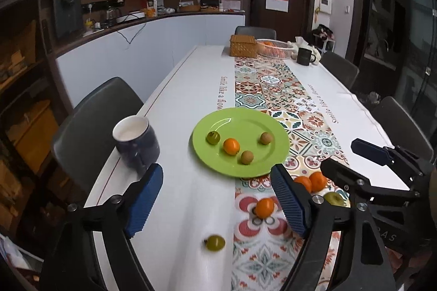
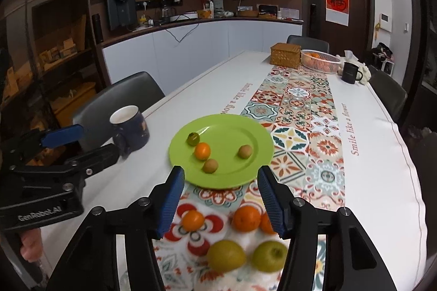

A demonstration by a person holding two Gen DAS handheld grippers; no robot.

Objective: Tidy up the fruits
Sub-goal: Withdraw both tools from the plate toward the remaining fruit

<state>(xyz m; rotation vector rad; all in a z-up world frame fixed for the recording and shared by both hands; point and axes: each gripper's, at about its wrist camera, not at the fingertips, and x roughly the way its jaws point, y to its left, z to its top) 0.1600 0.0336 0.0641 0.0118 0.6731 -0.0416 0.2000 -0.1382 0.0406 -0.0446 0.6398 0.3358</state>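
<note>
A green plate [image 1: 254, 124] [image 2: 235, 127] holds a small green fruit [image 1: 213, 137], a small orange fruit [image 1: 231, 146] and two brown fruits [image 1: 247, 157] [image 1: 265, 138]. Loose on the table near me lie a small orange fruit [image 1: 264, 207] [image 2: 192, 220], a small green fruit [image 1: 215, 243], two oranges [image 2: 247, 218] [image 1: 318, 181] and two green apples [image 2: 226, 255] [image 2: 269, 256]. My left gripper [image 1: 218, 200] is open and empty above the near table. My right gripper [image 2: 220, 202] is open and empty above the loose fruits; it also shows in the left wrist view [image 1: 352, 154].
A dark blue mug [image 1: 135, 144] [image 2: 131, 127] stands left of the plate. At the far end are a wicker box [image 1: 244, 45], a white basket with oranges [image 1: 274, 47] and a black mug [image 1: 305, 56]. Dark chairs [image 1: 92, 124] stand along both sides of the table.
</note>
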